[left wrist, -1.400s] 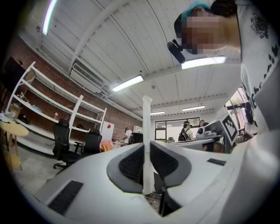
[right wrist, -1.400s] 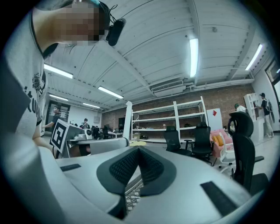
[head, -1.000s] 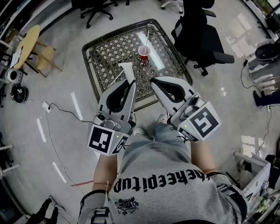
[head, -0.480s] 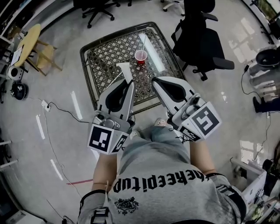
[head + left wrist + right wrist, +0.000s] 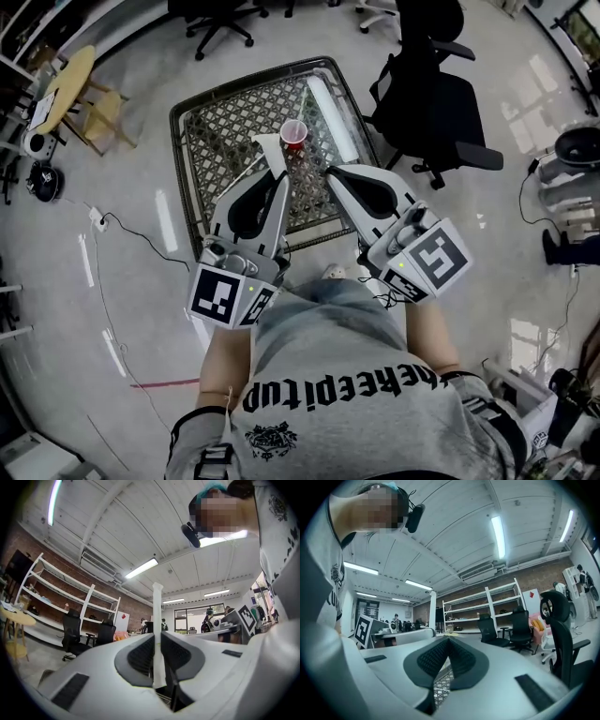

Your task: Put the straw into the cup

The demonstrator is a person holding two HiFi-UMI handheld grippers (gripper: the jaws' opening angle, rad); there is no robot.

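Observation:
A red cup (image 5: 293, 134) stands upright near the middle of the metal lattice table (image 5: 216, 131). My left gripper (image 5: 280, 178) is shut on a white paper-wrapped straw (image 5: 269, 150), whose free end sticks out past the jaws just left of the cup. In the left gripper view the straw (image 5: 157, 634) stands upright, pinched between the two dark pads (image 5: 140, 656) of the left gripper (image 5: 157, 641). My right gripper (image 5: 330, 174) hovers beside it over the table's near edge, jaws together and empty. The right gripper (image 5: 447, 641) looks shut in its own view as well.
A black office chair (image 5: 433, 94) stands close to the table's right side. A round wooden table and stool (image 5: 75, 89) are at the far left. A cable (image 5: 131, 234) runs across the floor on the left. A long white strip (image 5: 330, 108) lies along the tabletop's right part.
The table and cup have slid down and left in the head view, closer to the gripper tips. Both grippers keep their pose, the left still holding the straw.

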